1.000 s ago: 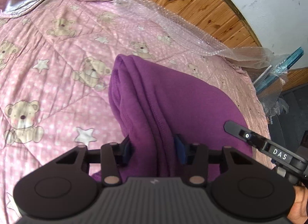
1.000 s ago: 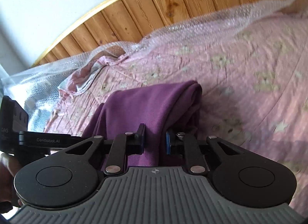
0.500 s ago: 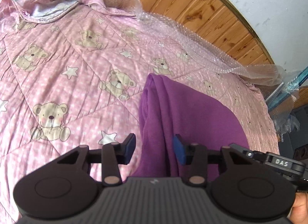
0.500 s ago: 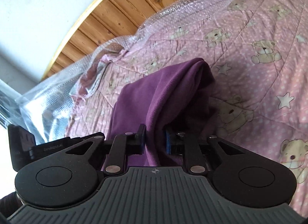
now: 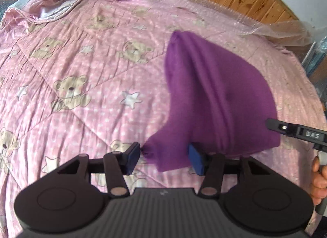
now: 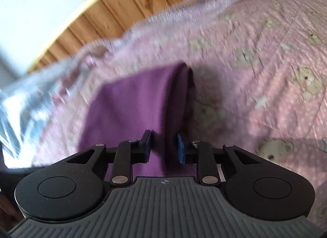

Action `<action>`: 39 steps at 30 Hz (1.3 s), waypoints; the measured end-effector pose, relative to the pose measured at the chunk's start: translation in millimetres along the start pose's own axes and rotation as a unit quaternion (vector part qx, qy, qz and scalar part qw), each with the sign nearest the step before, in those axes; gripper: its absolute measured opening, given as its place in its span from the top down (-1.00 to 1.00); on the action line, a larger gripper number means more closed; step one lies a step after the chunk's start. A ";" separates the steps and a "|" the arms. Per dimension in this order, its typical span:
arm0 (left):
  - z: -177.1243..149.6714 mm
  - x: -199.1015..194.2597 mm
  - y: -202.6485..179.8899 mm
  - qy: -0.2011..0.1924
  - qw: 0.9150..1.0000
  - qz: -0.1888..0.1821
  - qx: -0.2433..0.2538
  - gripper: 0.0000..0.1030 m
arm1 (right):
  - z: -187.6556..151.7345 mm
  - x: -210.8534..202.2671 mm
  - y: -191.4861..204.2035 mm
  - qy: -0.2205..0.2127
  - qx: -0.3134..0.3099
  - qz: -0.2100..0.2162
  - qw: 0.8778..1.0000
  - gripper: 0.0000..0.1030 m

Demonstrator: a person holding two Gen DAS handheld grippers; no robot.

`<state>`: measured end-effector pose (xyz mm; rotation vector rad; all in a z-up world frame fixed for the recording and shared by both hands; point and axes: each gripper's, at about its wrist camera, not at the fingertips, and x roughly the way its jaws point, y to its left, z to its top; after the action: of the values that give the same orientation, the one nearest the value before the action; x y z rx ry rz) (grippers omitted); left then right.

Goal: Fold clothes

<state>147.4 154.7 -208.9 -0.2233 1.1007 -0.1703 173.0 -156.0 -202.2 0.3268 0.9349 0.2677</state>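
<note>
Pink bedspread (image 5: 85,70) under my purple cloth (image 5: 216,94), both tongs opening: left tongs (image 5: 165,159) apart around its corner, right tongs (image 6: 164,146) loosening off its fold.

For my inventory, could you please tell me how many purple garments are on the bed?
1: the purple garment lies folded on the pink quilt, just ahead of both tongs; others may lie outside the views.

Purple garment (image 5: 220,98), pink teddy-bear quilt (image 5: 81,74)
</note>
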 end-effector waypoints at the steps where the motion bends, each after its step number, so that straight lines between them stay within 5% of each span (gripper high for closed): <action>1: 2.6 -5.7 2.6 -0.007 1.000 -0.001 -0.007 -0.06 | 1.1 -3.6 -0.2 -0.003 -0.006 -0.010 1.000 0.35; 7: 39.8 -57.4 -17.0 -0.084 0.994 -0.074 -0.017 -0.02 | 29.1 -44.0 19.7 -0.077 -0.036 -0.004 0.996 0.36; 11: 66.1 -30.9 -46.8 -0.084 0.989 -0.120 0.002 -0.06 | 62.2 -25.2 37.2 -0.089 -0.102 0.018 0.991 0.36; 16: 63.2 36.5 -38.8 -0.017 0.998 -0.061 -0.015 -0.02 | 69.1 33.4 26.7 -0.013 -0.145 0.015 0.989 0.52; 19: 59.5 36.8 -30.9 -0.019 0.998 -0.062 -0.028 -0.01 | 61.9 43.7 16.5 0.007 -0.149 0.008 0.989 0.48; 26: 56.8 20.2 -52.1 -0.016 0.999 -0.001 0.028 -0.09 | 39.2 -16.0 31.1 -0.042 -0.159 0.038 0.986 0.39; 30: 52.9 19.3 -57.4 -0.019 0.999 0.014 0.038 -0.14 | 2.5 -2.9 22.3 -0.008 -0.190 0.017 0.982 0.25; 32: 51.3 16.5 -62.2 -0.022 0.998 0.028 0.047 -0.14 | 1.7 -5.6 2.6 -0.003 -0.134 0.016 0.991 -0.02; 35: 48.9 6.2 -73.2 -0.022 0.996 0.067 0.058 -0.36 | -1.2 -27.8 -11.8 -0.014 -0.080 -0.009 0.997 -0.03; 39: 43.8 -18.2 -81.9 -0.037 0.996 0.073 0.041 -0.72 | -19.9 -49.9 -8.6 0.004 -0.088 -0.044 0.995 -0.23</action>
<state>176.5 84.4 -152.7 -0.0750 1.0293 -0.0763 129.1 -178.9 -179.6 0.1222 0.9238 0.2675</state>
